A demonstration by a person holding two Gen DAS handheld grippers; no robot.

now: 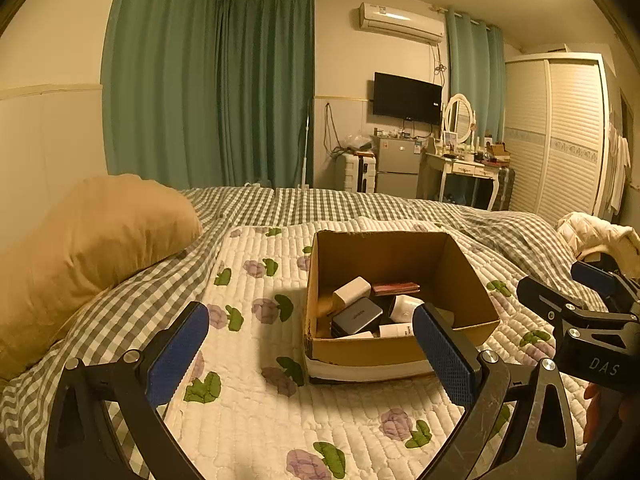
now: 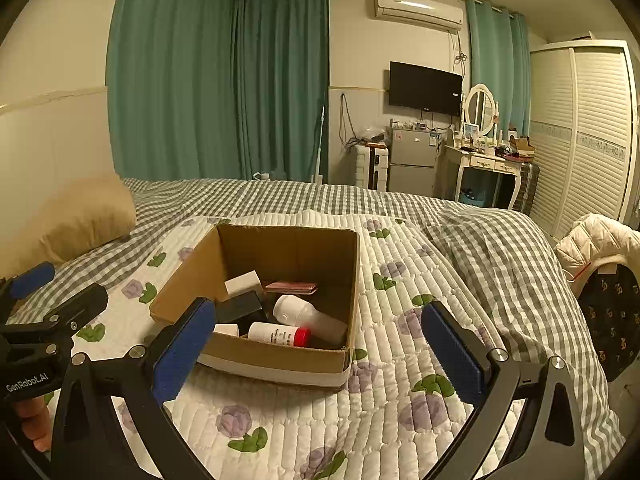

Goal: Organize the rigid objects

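Cardboard box sat on floral quilt, bed. "DAS" on right gripper, "GenRobot.AI" on left gripper; both spread, empty.

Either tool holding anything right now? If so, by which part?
Nothing is held. The left tool and the right tool are both open and empty, short of the cardboard box; the items lie inside it.

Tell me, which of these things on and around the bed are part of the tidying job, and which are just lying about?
Part of the job:
- cardboard box
- white bottle with red cap
- larger white bottle
- white charger block
- grey metal case
- reddish wallet

Just lying about:
- tan pillow
- white jacket
- quilted flower mat
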